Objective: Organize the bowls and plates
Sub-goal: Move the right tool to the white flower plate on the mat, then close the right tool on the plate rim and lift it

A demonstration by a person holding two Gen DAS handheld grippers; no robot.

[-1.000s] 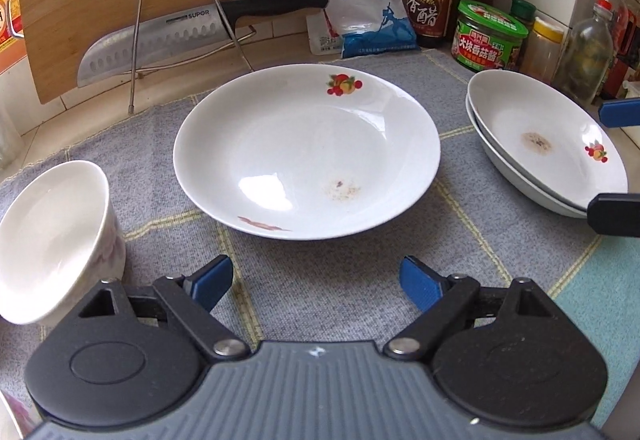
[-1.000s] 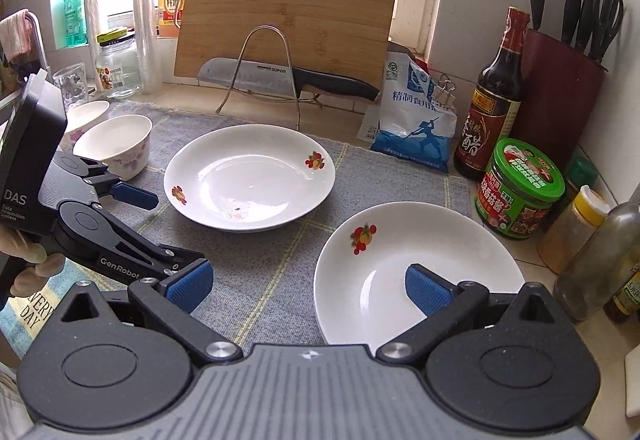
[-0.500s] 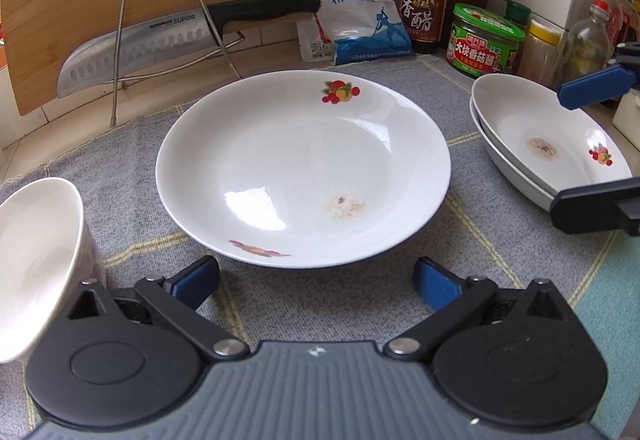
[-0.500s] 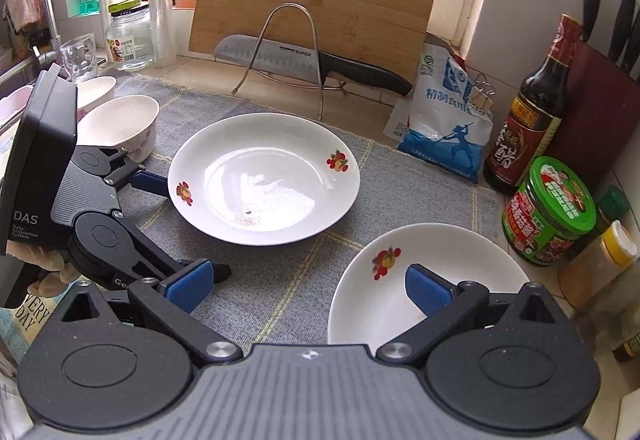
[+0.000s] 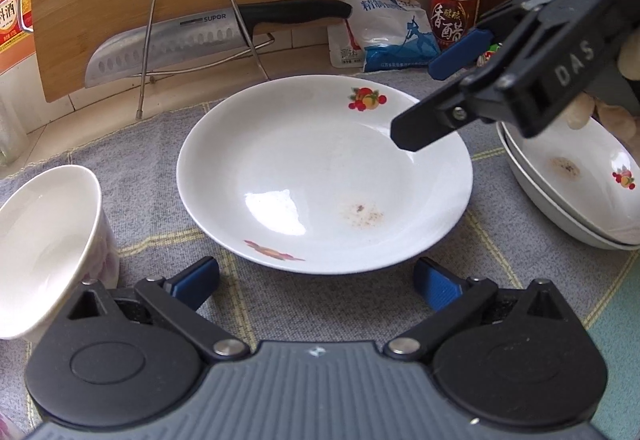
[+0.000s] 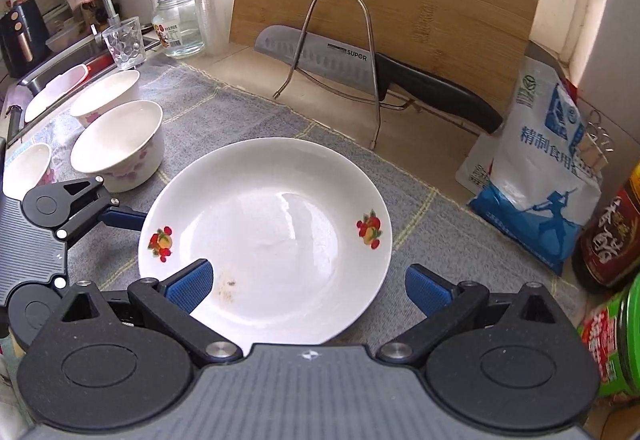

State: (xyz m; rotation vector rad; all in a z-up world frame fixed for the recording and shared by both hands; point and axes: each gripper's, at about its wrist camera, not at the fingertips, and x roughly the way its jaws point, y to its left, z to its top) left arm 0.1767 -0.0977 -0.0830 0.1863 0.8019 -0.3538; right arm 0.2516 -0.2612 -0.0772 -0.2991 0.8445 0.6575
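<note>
Left claw (image 5: 316, 282) angled down over the counter's near edge, jaws just spread wide, nothing between them. Right claw (image 6: 306, 282) tilted down too, jaws apart, gripping nothing.

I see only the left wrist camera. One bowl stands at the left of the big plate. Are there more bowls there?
Observer: Yes. The right wrist camera shows three: the nearest bowl beside the plate, a second bowl behind it, and a third bowl at the picture's left edge.
Operator: Does the right tool grip the plate?
Observer: No. The right tool is open. One pad is over the plate's inside, the other is outside its rim, so the near rim lies between them.
</note>
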